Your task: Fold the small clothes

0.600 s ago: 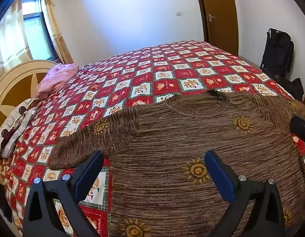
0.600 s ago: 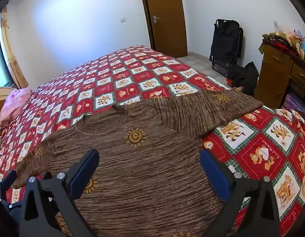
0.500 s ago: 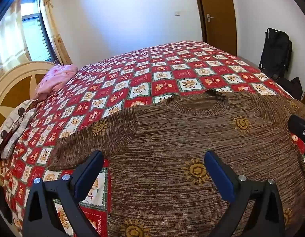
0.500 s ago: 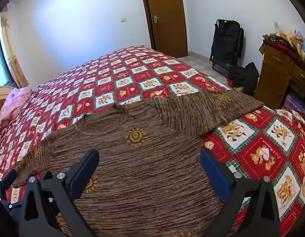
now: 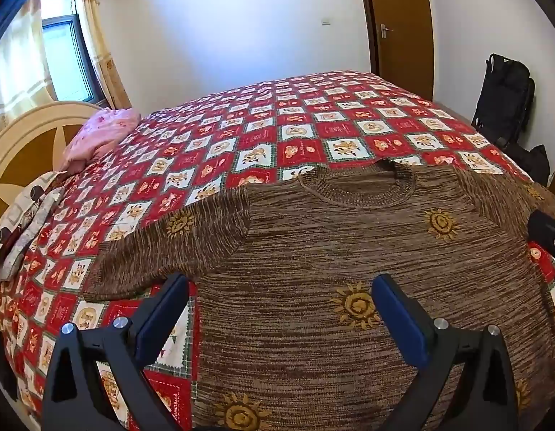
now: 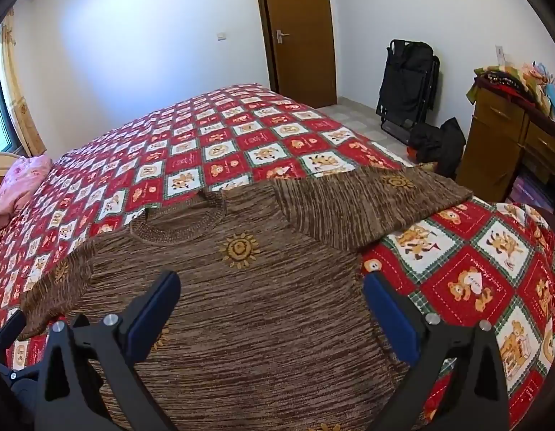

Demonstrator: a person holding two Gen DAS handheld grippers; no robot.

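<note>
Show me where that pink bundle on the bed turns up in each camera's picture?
Left wrist view: the pink bundle lies at upper left, beside the headboard.
Right wrist view: the pink bundle sits at the far left edge.
Shared landmark: the brown sweater's neckline.

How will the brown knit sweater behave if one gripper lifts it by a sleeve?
Likely floppy: the brown knit sweater lies limp on the bedspread, so the body would trail. The chunky knit probably stretches and grips rather than slips.
</note>
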